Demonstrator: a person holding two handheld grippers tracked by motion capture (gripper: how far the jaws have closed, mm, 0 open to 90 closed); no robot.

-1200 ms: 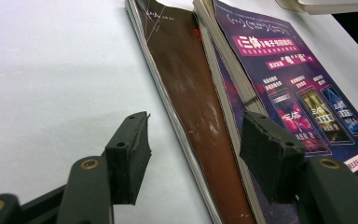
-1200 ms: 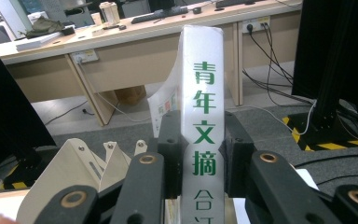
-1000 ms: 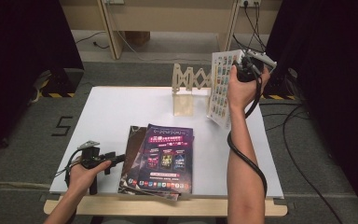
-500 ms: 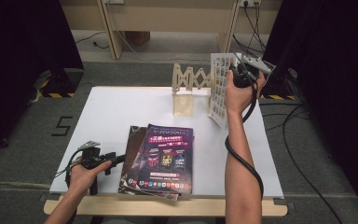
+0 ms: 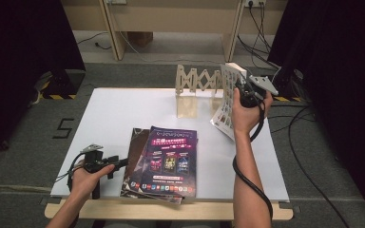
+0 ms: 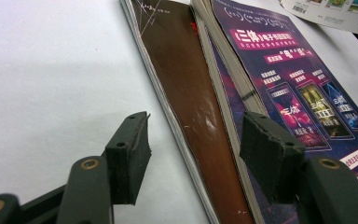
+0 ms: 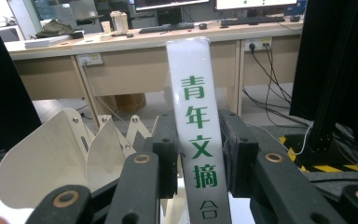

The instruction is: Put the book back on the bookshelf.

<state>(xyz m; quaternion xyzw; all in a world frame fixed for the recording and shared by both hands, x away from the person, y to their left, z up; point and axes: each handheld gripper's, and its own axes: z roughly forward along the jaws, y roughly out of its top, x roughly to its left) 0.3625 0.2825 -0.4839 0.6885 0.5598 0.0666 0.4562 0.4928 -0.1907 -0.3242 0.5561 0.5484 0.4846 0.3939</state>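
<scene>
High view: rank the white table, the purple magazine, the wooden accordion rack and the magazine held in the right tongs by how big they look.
1. White table, by far.
2. Purple magazine.
3. Wooden accordion rack and the held magazine look alike; the magazine is seen partly edge-on, so I won't rank them.

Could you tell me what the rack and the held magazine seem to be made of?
Rack: probably thin plywood, pale and unpainted, its flat panels joined by small rivets. Magazine in the right gripper: glossy paper; its printed cover bends, and its white spine shines slightly.
</scene>
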